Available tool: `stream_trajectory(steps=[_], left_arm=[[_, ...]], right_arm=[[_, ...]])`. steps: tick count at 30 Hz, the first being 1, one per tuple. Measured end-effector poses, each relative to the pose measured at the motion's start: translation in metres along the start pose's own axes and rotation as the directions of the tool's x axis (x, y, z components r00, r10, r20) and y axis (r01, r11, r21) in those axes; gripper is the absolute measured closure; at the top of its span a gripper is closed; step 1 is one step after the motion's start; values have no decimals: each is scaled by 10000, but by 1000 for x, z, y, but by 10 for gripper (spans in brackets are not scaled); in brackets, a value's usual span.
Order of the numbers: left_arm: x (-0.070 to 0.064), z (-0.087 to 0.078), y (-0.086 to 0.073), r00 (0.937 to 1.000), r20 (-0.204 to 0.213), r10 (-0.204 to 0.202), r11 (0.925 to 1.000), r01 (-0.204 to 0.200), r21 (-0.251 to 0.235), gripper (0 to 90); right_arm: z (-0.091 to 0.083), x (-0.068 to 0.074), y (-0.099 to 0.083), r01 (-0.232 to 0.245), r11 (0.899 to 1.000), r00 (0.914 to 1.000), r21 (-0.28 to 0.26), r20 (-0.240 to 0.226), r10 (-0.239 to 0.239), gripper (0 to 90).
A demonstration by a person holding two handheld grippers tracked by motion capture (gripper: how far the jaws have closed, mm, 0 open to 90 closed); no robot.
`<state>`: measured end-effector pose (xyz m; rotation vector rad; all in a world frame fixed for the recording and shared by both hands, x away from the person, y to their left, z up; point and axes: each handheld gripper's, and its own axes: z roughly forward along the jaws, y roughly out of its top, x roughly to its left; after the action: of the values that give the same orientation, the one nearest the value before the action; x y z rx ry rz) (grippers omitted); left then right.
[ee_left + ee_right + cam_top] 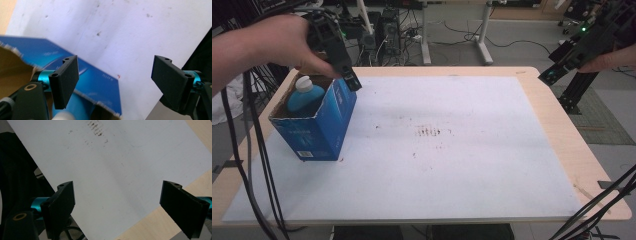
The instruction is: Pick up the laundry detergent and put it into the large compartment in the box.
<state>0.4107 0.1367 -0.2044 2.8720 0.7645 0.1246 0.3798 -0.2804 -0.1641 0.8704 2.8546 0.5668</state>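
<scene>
Your high view looks from above your side of the bench [557,135], forward and down, and takes in the whole white sheet [437,150] and some floor behind it. Your left gripper view sits very near the open blue box [100,82]; it looks down past its two fingers [63,80] on the box corner and on the sheet beside it. Your right gripper view hangs over the right edge of the bench and looks down and across the sheet, from farther away. It shares with the high view the dark stains [96,127] near the middle of the sheet. The left gripper view shares the box with the high view.
</scene>
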Motion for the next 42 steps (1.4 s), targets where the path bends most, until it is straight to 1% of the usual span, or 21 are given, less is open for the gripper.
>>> stream_trajectory(steps=[1, 2, 3, 4, 5, 6, 7, 8, 10, 15, 20, 24, 30, 32, 33, 35, 42], left_arm=[[0, 0, 0, 10000, 0, 0, 10000, 0, 0, 223], [-5, 4, 7, 9999, 15, 150, 9999, -150, -67, 223], [-8, 7, 9, 9998, 54, 173, 9998, -173, -125, 223], [-11, 9, 12, 9996, 45, 280, 9995, -279, -124, 223], [-11, 9, 12, 9996, 45, 280, 9995, -279, -124, 223], [-13, 11, 14, 9995, 70, 299, 9995, -298, -144, 223], [-18, 14, 17, 9989, 120, 456, 9989, -455, -116, 223], [-18, 14, 17, 9989, 120, 456, 9989, -455, -116, 223], [-22, 19, 20, 9986, 141, 501, 9987, -499, -115, 223], [-24, 23, 24, 9976, 172, 676, 9977, -677, 17, 223], [-24, 25, 27, 9975, 194, 673, 9977, -672, -46, 223], [-25, 26, 28, 9969, 231, 754, 9971, -755, 59, 223], [-24, 25, 27, 9972, 237, 705, 9975, -706, 16, 223], [-23, 25, 27, 9975, 223, 674, 9977, -676, 79, 223], [-23, 25, 26, 9972, 212, 723, 9973, -726, 114, 223], [-23, 25, 26, 9977, 206, 650, 9978, -652, 93, 223], [-22, 25, 24, 9981, 206, 588, 9982, -590, 110, 223]], right_arm=[[0, 0, 0, 10, 10000, 10000, -12, 18, -10, 120], [0, 0, 0, -1, 10000, 10000, -6, 34, 1, 120], [0, 0, 0, 10, 10000, 10000, -12, 35, -10, 120], [0, 0, 0, 21, 10000, 10000, -41, 32, -21, 120], [-1, 0, 0, 37, 10000, 10000, -68, 28, -37, 120], [-1, 0, 0, 37, 10000, 10000, -68, 28, -37, 120], [-1, 0, 0, 29, 10000, 10000, -83, 36, -28, 120], [-1, 1, 0, 30, 10000, 10000, -79, 39, -29, 120], [-1, 1, 1, 49, 10000, 10000, -80, 38, -49, 120], [0, 4, 2, 96, 10000, 9999, -23, 39, -96, 121], [-2, 5, 1, 89, 9999, 9999, -47, 98, -89, 120], [-4, 5, 1, 58, 10000, 9999, -21, 136, -58, 120], [-4, 5, 1, 75, 10000, 9999, -30, 151, -74, 120], [-4, 5, 2, 98, 10000, 9998, -12, 150, -98, 120], [-4, 5, 2, 119, 9999, 9998, -13, 150, -119, 120], [-3, 5, 2, 105, 9999, 9999, 2, 138, -105, 120], [-2, 4, 4, 161, 9999, 9998, 21, 112, -161, 120]])
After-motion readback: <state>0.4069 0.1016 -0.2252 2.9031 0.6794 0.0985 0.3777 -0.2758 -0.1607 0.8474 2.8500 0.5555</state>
